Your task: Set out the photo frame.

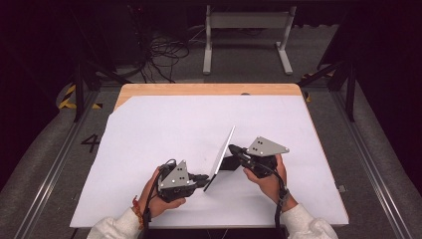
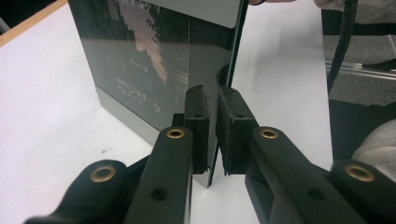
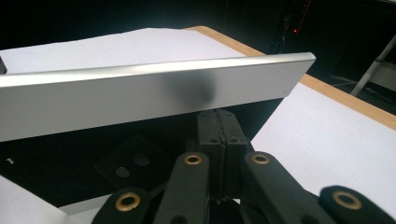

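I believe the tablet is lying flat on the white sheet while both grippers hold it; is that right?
Not quite: the tablet is not lying flat. It stands tilted up on its edge on the white sheet, as the high view shows. The left gripper and right gripper do hold it.

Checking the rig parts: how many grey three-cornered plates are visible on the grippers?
2. One grey three-cornered plate tops the left gripper, left of the thin silver flat panel. The other grey plate tops the right gripper, on the panel's right.

Wooden table [image 1: 209, 89], white sheet [image 1: 164, 129] over it — flat panel [image 1: 221, 157] standing on edge
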A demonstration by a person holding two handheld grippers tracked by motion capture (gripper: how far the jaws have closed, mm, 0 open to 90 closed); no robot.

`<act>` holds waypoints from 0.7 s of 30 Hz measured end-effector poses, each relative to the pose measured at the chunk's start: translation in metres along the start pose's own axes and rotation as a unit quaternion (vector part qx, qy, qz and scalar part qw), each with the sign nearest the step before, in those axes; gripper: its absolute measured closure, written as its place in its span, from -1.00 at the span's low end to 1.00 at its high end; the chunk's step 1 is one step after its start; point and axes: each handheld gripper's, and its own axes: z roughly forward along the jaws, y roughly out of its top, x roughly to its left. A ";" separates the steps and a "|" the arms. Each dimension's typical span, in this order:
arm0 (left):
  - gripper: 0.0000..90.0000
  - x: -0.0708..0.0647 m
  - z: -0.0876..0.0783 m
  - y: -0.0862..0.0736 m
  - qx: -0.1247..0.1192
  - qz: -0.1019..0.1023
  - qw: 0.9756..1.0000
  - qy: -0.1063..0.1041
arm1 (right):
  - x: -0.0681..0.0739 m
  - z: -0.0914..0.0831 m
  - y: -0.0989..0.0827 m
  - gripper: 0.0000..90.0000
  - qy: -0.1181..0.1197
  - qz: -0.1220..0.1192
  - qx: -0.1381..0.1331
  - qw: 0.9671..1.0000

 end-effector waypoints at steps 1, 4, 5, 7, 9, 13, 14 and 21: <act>0.87 0.000 0.001 0.000 -0.002 -0.001 1.000 -0.001 | 0.000 0.001 0.000 1.00 0.000 0.000 -0.004 1.000; 0.88 -0.001 0.002 0.000 -0.003 -0.002 1.000 -0.003 | 0.002 0.001 0.000 1.00 -0.003 -0.006 -0.008 1.000; 0.88 -0.001 0.002 0.000 -0.004 -0.005 1.000 -0.004 | 0.002 0.002 0.000 1.00 0.000 -0.005 -0.008 1.000; 0.88 -0.001 0.004 0.000 -0.005 -0.004 1.000 -0.005 | 0.003 0.003 0.000 1.00 0.004 -0.005 -0.006 1.000; 0.88 -0.002 0.005 0.001 -0.004 -0.003 1.000 -0.006 | 0.003 0.004 0.000 1.00 0.005 -0.005 -0.004 1.000; 0.87 -0.005 0.009 0.003 -0.004 0.001 1.000 -0.010 | 0.009 0.005 0.002 1.00 0.000 -0.020 -0.013 1.000; 0.86 -0.006 0.011 0.003 -0.003 0.001 1.000 -0.013 | 0.010 0.004 0.002 1.00 0.001 -0.022 -0.013 1.000; 0.85 -0.008 0.017 0.005 -0.005 0.003 1.000 -0.016 | 0.011 0.006 0.001 1.00 0.006 -0.021 -0.014 1.000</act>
